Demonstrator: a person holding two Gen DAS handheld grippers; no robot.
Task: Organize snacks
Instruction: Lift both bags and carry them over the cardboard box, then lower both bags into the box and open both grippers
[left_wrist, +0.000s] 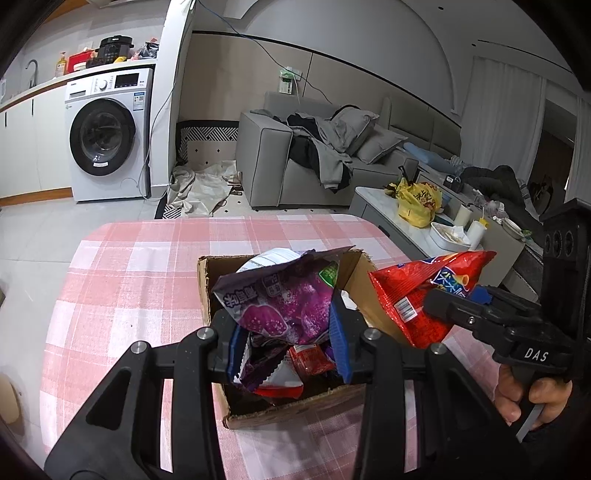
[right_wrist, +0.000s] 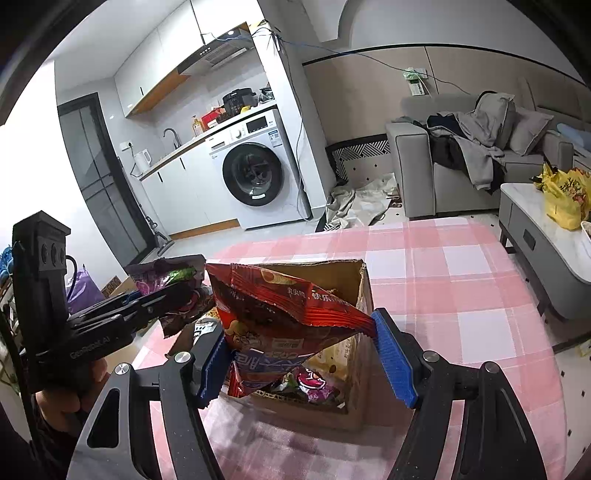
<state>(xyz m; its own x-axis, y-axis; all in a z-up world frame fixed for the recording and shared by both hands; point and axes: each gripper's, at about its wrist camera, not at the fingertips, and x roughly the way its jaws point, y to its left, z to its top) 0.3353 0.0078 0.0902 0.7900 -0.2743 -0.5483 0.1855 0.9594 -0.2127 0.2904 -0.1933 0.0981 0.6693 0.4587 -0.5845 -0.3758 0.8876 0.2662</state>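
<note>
My left gripper (left_wrist: 288, 345) pinches the purple bag (left_wrist: 284, 295) and my right gripper (right_wrist: 306, 350) pinches the red bag (right_wrist: 280, 314), both hanging directly above the open cardboard box (left_wrist: 295, 410), the red one nearer its right wall.

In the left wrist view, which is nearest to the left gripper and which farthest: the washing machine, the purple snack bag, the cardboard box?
1. Purple snack bag, held between the left gripper pads.
2. Cardboard box, directly below on the table.
3. Washing machine, far across the room, upper left.

Cardboard box (left_wrist: 218, 295) floor hidden under packets, yellow bag (right_wrist: 565, 199) cut off at edge
</note>
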